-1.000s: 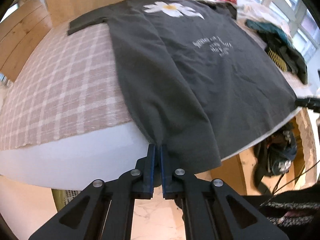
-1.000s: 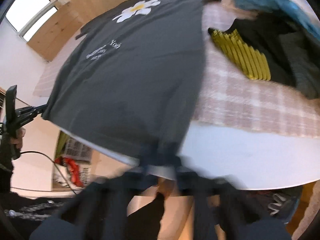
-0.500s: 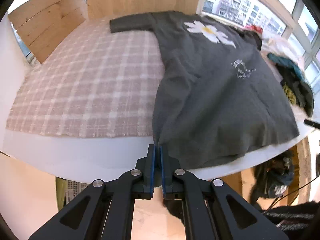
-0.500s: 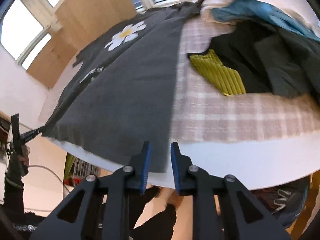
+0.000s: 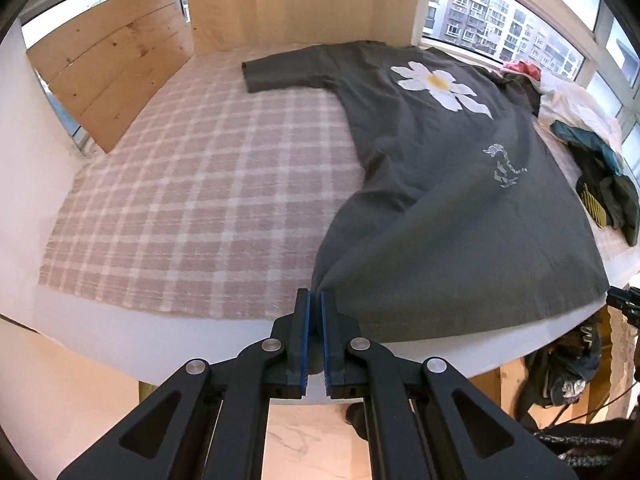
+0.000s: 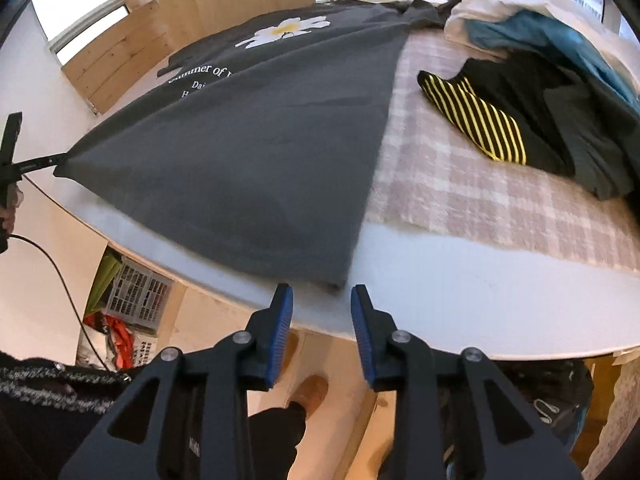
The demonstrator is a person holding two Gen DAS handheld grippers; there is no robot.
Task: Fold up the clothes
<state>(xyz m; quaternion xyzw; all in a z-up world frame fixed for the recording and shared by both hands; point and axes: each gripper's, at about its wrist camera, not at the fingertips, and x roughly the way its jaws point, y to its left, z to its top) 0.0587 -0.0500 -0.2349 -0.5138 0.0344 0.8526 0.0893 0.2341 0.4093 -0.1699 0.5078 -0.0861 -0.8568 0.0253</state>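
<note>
A dark grey T-shirt (image 5: 448, 184) with a white daisy print lies spread on the checked cloth of the table. My left gripper (image 5: 315, 300) is shut on its near hem corner, and the cloth rises in a ridge from the pinch. In the right wrist view the same T-shirt (image 6: 248, 148) reaches the white table edge, its other hem corner lying flat just beyond my right gripper (image 6: 322, 300). That gripper's jaws are opening and nothing is between them. The left gripper (image 6: 36, 162) shows at the far left, pulling the shirt's corner taut.
A pile of other clothes (image 6: 532, 92), black, teal and yellow-striped, lies to the right of the shirt. The pink checked cloth (image 5: 192, 208) covers the white table (image 6: 460, 292). Wooden panels (image 5: 108, 84) stand behind. A crate (image 6: 136, 292) and a person's foot (image 6: 310, 392) are below the table edge.
My right gripper let go of the shirt's hem corner, which now lies on the table edge, and its jaws spread. My left gripper carried its corner up and over the table.
</note>
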